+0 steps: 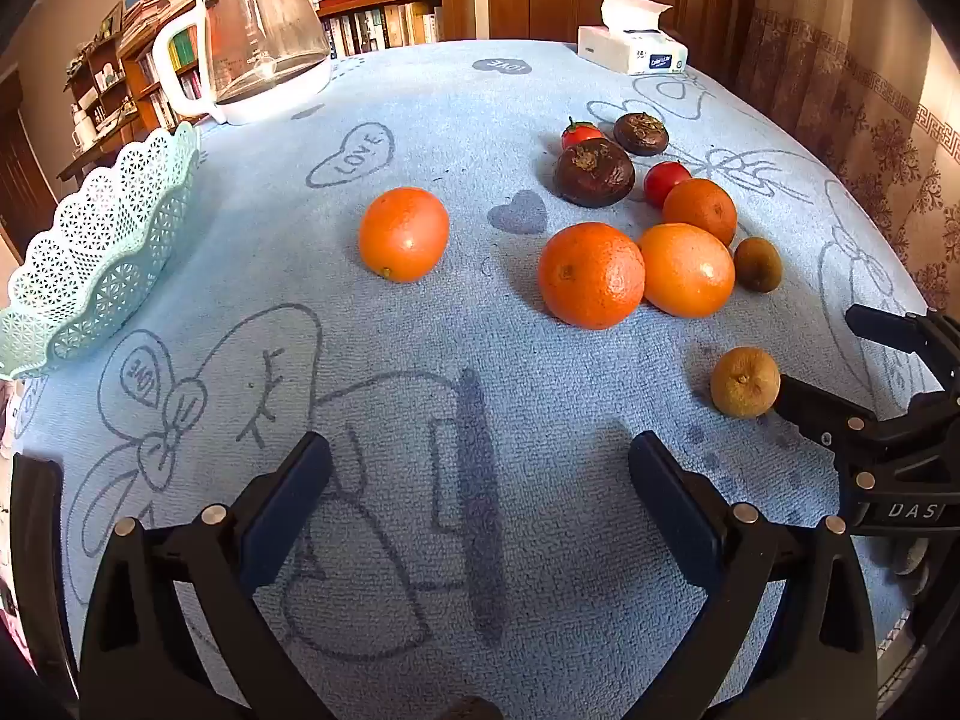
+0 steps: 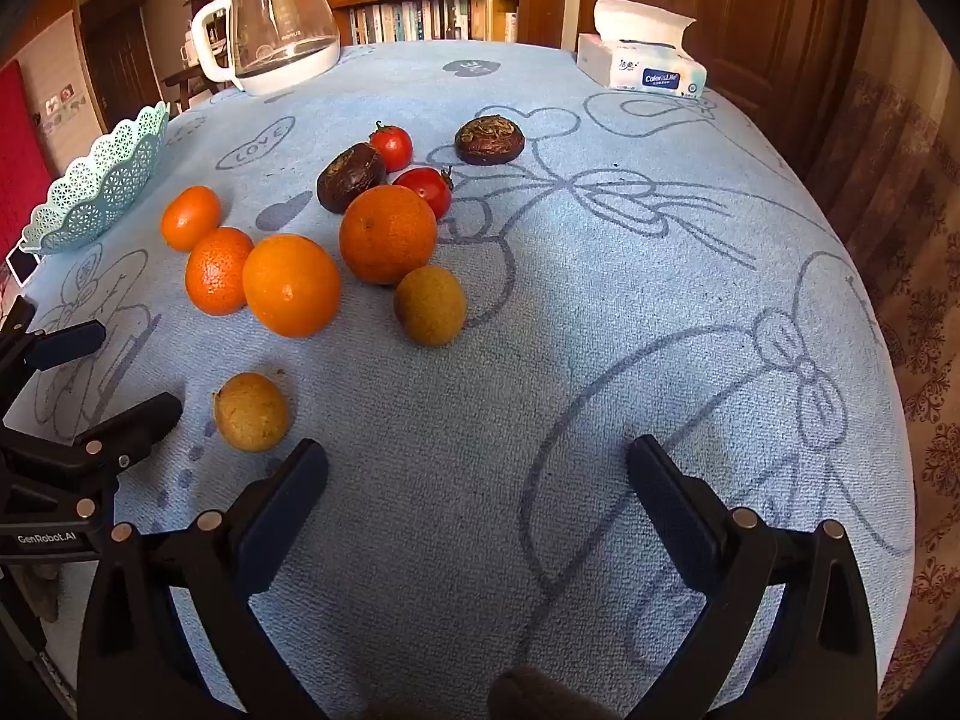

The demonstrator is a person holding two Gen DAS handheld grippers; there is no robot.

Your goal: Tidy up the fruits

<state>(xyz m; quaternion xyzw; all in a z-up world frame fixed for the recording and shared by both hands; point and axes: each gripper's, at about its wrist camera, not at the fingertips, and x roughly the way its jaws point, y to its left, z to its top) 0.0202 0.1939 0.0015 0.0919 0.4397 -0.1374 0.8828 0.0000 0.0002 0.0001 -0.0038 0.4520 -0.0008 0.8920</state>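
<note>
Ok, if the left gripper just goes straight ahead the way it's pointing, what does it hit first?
Bare tablecloth first. The open left gripper points between the lone orange and the nearest orange of the cluster, so it probably passes between them, though depth is hard to judge.
</note>
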